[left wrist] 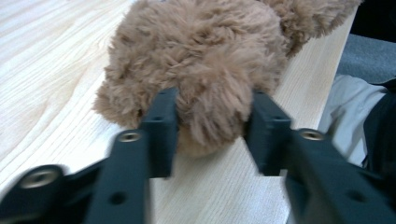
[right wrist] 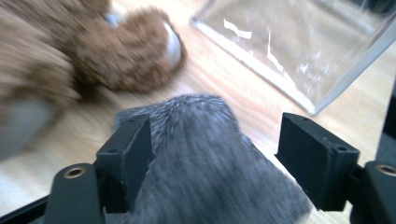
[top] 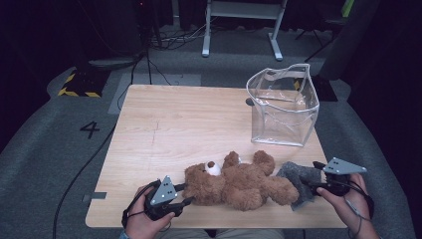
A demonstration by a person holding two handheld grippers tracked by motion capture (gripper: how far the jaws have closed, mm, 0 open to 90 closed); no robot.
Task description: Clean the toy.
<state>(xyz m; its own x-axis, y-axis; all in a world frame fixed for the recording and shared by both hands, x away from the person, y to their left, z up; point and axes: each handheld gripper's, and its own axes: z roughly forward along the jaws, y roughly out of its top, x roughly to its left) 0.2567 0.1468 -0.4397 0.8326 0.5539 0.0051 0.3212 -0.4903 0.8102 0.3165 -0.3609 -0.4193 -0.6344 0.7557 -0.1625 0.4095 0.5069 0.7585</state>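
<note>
On your table (top: 164,124) the teddy bear (top: 239,181) lies near the front edge, between your two grippers. Your left gripper (top: 185,195) sits at the bear's left end, a tuft between its jaws. The cloth (top: 298,180) lies just right of the bear, under your right gripper (top: 309,175). The clear bag (top: 283,104) stands behind it, toward the far right corner.

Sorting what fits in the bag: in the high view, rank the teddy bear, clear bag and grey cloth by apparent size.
1. Teddy bear and clear bag: look alike; bag sits farther off.
2. Grey cloth: smallest.

A black "4" on the grey floor (top: 45,144) left of the table (top: 164,129)
</note>
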